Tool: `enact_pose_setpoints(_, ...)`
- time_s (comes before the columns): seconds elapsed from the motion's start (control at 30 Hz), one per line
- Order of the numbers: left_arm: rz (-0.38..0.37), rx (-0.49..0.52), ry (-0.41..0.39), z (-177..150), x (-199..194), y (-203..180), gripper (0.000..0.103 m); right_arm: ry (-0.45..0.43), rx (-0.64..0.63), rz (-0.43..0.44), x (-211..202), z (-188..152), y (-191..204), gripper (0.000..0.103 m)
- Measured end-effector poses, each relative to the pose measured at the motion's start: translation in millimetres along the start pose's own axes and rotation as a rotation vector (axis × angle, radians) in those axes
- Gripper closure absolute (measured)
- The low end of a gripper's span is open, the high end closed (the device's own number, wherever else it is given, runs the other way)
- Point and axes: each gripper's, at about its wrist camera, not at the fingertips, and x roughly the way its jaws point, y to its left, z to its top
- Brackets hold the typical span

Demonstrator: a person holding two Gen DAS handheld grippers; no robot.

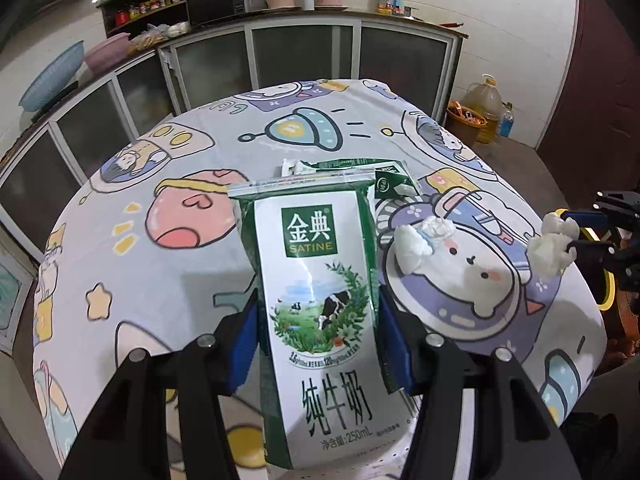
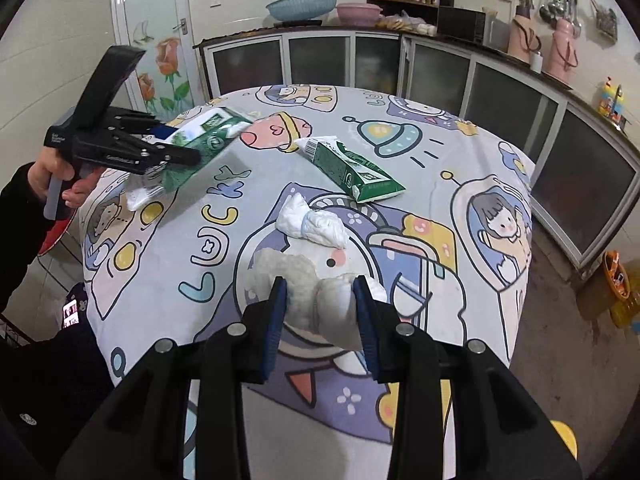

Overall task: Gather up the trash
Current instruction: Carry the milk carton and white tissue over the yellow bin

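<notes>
My left gripper [image 1: 318, 300] is shut on a flattened green and white milk carton [image 1: 316, 280], held above the round table with its cartoon cloth [image 1: 160, 280]. In the right wrist view this gripper [image 2: 180, 142] and its carton [image 2: 208, 136] hang at the table's left edge, in a person's hand [image 2: 52, 176]. My right gripper [image 2: 320, 282] is shut on a crumpled white tissue wad [image 2: 320, 304], lifted off the cloth; in the left wrist view it shows at the right edge [image 1: 564, 230] with the wad [image 1: 550, 250]. A second green carton [image 2: 352, 172] [image 1: 360, 172] and a second tissue [image 2: 316, 224] [image 1: 420, 244] lie on the table.
A kitchen counter with glass-fronted cabinets [image 2: 360, 60] runs behind the table, carrying basins [image 2: 302, 4], a microwave [image 2: 460, 22] and pink flasks [image 2: 524, 38]. An oil jug [image 1: 486, 106] and an orange bucket [image 1: 466, 120] stand on the floor at the table's far right.
</notes>
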Motion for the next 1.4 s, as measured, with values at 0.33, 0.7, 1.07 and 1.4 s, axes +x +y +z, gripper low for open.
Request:
enact_pose_setpoints(0.33, -0.041, -0.004, -0.006, -28.5, -15.6, -18.1, 0.051, -0.016, 0.076, -0.03, -19.9, -29.3, -4.2, 0.07)
enact_pose_setpoints(0.7, -0.148, 0.099, -0.004, -26.0, -8.2, -86.2, 0.05, -0.01, 0.171, -0.102, -44.9, -72.4, -17.2, 0.07)
enact_pose_setpoints(1.07, -0.255, 0.2, -0.01, 1.4, 8.4, -162.3, 0.05, -0.024, 0.271, -0.198, -82.9, -114.2, -46.7, 0.07)
enact_pose_setpoints(1.4, -0.356, 0.3, -0.012, 28.1, 23.9, -238.5, 0.05, -0.039, 0.397, -0.317, -125.3, -155.6, -87.6, 0.07)
